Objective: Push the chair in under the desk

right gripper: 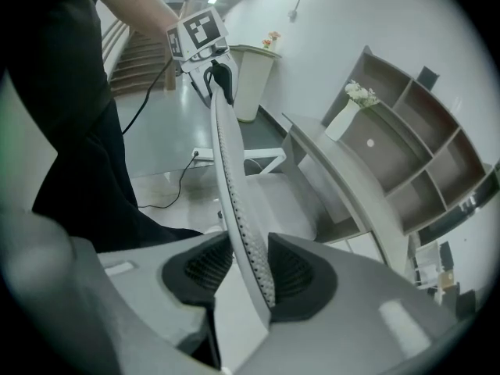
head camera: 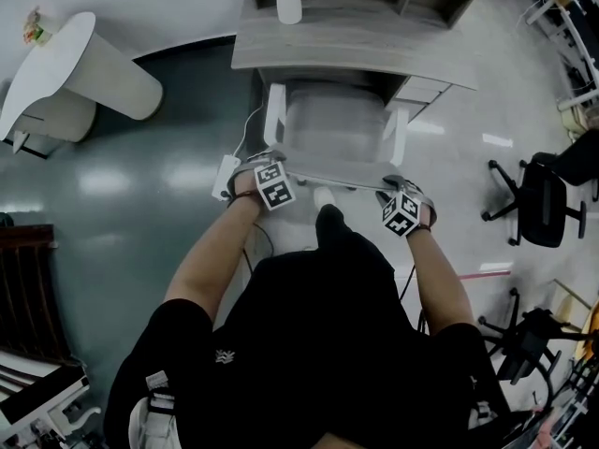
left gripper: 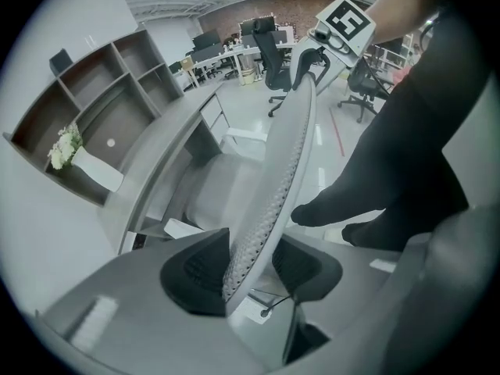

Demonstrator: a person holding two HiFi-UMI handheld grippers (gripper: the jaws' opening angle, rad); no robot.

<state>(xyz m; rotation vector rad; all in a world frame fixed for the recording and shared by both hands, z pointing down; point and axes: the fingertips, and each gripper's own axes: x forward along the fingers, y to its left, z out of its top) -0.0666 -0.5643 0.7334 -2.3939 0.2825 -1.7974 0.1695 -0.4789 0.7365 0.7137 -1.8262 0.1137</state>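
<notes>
The left gripper (left gripper: 251,266) and right gripper (right gripper: 248,268) each clamped the chair's (head camera: 329,124) stiff top rim between their fingers (right gripper: 205,270); it looked light.

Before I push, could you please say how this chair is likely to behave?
The chair should probably slide fairly easily on the glossy floor, though its base is hard to see. The thin mesh backrest may flex a little. Held by the left gripper and right gripper at opposite ends, it likely tracks straight.
</notes>
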